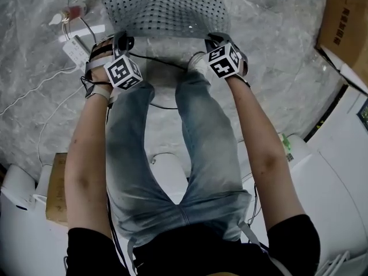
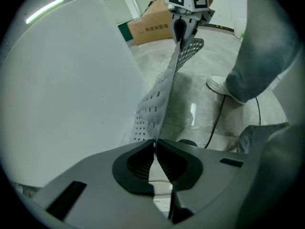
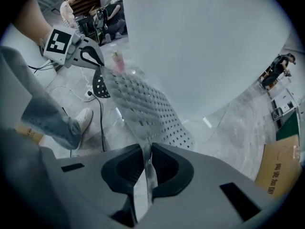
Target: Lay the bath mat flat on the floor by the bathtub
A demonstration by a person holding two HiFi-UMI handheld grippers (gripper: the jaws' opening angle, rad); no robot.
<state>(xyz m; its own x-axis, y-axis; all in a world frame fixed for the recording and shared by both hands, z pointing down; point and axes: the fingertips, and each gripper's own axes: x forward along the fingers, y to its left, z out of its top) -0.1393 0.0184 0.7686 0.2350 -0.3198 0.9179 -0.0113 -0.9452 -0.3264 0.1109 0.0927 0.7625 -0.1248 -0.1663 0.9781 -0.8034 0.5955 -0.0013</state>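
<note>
- The person wore a black short-sleeved top (image 1: 190,250) above faded light-blue jeans (image 1: 202,148).
- A white shoe (image 1: 196,62) showed at the hem of the jeans' right leg.
- The left gripper (image 2: 155,146) had a smooth grey shell, and black ribbed pads lined its jaws.
- The right gripper (image 3: 147,150) was built alike, with a grey shell and black pads.
- Each gripper bore a white cube printed with black square markers: the left cube (image 1: 124,72) and the right cube (image 1: 224,60).
- A thin black cable (image 1: 111,223) ran beside the jeans' left hip.
- A pale strap (image 1: 99,88) showed left of the jeans.
</note>
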